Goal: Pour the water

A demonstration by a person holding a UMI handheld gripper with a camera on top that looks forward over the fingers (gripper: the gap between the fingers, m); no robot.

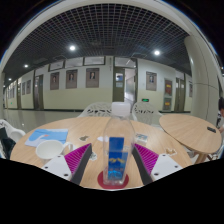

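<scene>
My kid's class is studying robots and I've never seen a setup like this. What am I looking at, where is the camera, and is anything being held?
There is no robot arm here: a person carries a hand-held claw, and the wide-angle camera rides on it, looking forward along its two fingers. The purple strips are pads on the fingers' inner faces. Between them stands a clear plastic bottle with a blue label. It seems to be gripped, though I cannot be sure both pads press on it. It is over a round wooden table. To the left of the fingers sits a white cup, with something blue beyond it. Further off are white chairs, a second table and a hall with doors.
</scene>
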